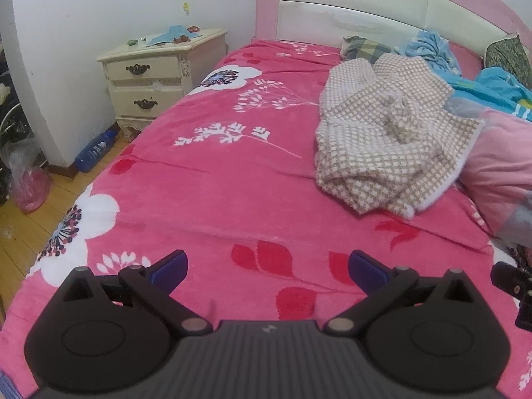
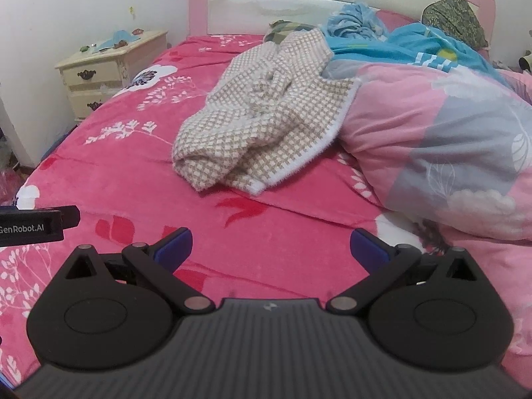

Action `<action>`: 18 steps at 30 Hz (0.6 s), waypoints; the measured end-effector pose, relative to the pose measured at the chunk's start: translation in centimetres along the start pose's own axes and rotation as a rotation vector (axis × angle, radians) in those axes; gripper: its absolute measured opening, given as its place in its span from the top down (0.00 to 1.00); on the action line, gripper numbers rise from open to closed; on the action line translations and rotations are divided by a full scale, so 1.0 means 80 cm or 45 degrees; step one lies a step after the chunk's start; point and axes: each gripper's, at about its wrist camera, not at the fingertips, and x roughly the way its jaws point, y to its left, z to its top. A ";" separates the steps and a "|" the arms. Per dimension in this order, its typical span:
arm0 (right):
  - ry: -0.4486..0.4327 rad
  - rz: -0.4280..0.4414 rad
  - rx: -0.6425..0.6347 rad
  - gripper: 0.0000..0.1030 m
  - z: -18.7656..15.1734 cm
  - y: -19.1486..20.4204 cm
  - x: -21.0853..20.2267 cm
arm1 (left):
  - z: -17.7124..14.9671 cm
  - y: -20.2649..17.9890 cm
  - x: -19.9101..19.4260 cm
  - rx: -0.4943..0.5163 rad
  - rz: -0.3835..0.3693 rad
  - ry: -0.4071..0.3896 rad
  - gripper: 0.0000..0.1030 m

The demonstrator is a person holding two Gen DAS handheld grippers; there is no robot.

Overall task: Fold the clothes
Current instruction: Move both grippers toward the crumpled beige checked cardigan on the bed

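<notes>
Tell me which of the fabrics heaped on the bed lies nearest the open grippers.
The beige-and-white checked garment, crumpled mid-bed. The blue cloth sits farther back by the headboard, and the pink quilt lies off to the right.

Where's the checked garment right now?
The checked garment lies crumpled on the pink floral bedspread, ahead of both open grippers, its right edge against the pink quilt in the right wrist view.

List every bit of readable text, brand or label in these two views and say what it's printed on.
"GenRobot.AI": white label on the side of the left claw's body, at the left edge of the right wrist view; the first letter is partly cut off.
Blue bottle on the floor by the nightstand: its label is too small and blurred to read.
Nothing else legible.
</notes>
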 end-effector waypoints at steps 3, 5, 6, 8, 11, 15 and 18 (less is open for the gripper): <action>0.005 -0.007 -0.009 0.01 0.000 0.001 0.002 | -0.001 0.000 0.003 0.000 0.003 -0.012 0.00; 0.008 -0.010 -0.010 0.01 0.000 0.001 0.002 | -0.002 0.000 0.005 0.001 0.004 -0.020 0.00; 0.009 -0.011 -0.011 0.01 0.000 0.001 0.002 | -0.002 0.000 0.005 0.001 0.005 -0.024 0.00; 0.012 -0.014 -0.015 0.01 0.000 0.001 0.002 | -0.003 0.001 0.007 0.001 0.007 -0.032 0.00; 0.016 -0.021 -0.020 0.01 0.001 0.002 0.002 | -0.004 -0.001 0.008 0.003 0.003 -0.005 0.00; 0.026 -0.027 -0.018 0.01 0.000 0.001 0.004 | -0.005 -0.004 0.012 -0.005 -0.021 0.090 0.00; 0.033 -0.032 -0.020 0.01 -0.001 0.000 0.004 | -0.007 -0.005 0.011 -0.001 -0.026 0.091 0.00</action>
